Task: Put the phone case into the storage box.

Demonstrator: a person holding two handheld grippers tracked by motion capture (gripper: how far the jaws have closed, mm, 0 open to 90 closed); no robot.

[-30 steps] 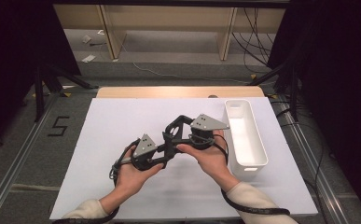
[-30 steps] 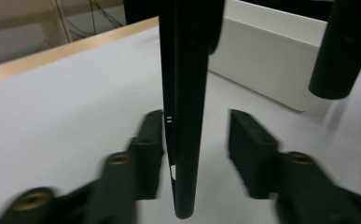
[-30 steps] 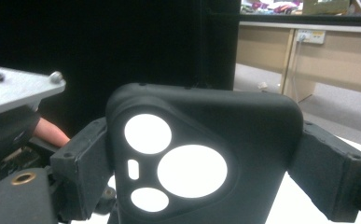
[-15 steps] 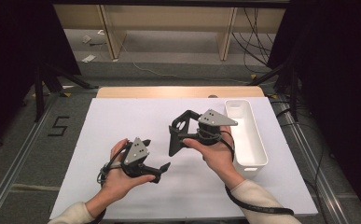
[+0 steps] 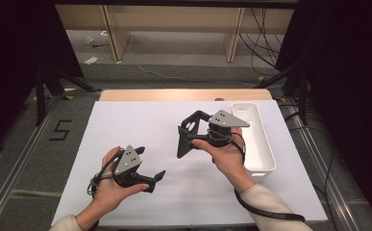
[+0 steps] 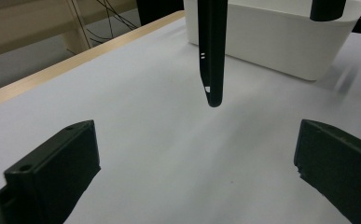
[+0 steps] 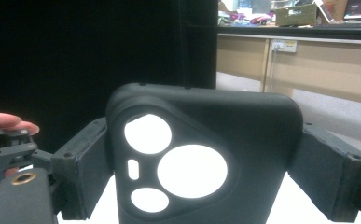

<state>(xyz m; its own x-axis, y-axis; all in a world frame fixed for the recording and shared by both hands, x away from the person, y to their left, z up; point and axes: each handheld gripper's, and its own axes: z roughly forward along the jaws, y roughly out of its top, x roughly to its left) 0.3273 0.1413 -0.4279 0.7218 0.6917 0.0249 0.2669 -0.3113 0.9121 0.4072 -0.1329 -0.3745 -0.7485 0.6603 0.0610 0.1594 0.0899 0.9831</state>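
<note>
Phone case [image 7: 201, 168]: black, clamped edgewise in right gripper [image 5: 186, 139].
Left gripper [image 5: 152, 166]: jaws just opened wide, holding nothing.
Bin [image 5: 260, 144]: white, just beside right hand.

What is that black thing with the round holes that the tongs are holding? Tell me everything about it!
It looks like a black phone case, matte and rubbery-looking, with rounded corners. Near one end are three round openings of different sizes and a small slot, probably for a camera. The right tongs clamp it by its two long edges, one jaw on each side, and hold it in the air above the white table sheet. From the left gripper view it shows edge-on as a thin dark strip pointing down.
</note>
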